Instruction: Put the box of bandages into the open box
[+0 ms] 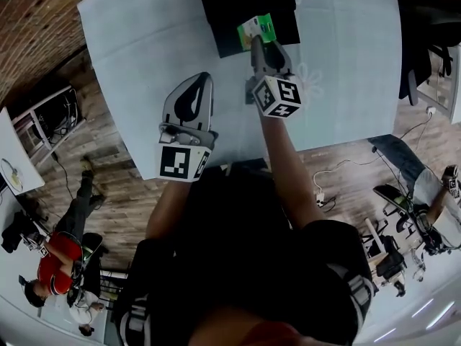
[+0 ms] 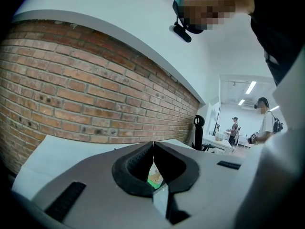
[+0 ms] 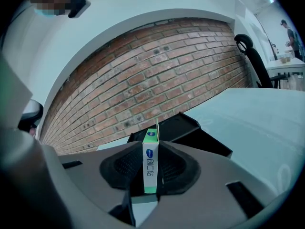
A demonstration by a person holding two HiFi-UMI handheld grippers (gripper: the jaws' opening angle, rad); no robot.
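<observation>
A small white-and-green box of bandages (image 1: 258,29) stands on edge between the jaws of my right gripper (image 1: 257,42), which is shut on it. The same box (image 3: 150,162) fills the gap between the pads in the right gripper view. It hangs at the near right edge of the black open box (image 1: 241,6), whose dark walls (image 3: 193,130) rise just behind it. My left gripper (image 1: 207,78) hovers over the near part of the table, left of and behind the right one. Its jaw tips (image 2: 153,144) meet, with nothing between them.
The pale blue table (image 1: 144,42) ends just under the left gripper, with wooden floor beyond. A brick wall (image 2: 86,99) runs behind the table. A black chair (image 1: 421,42) stands at the right. People and desks (image 1: 54,265) are farther off on the floor.
</observation>
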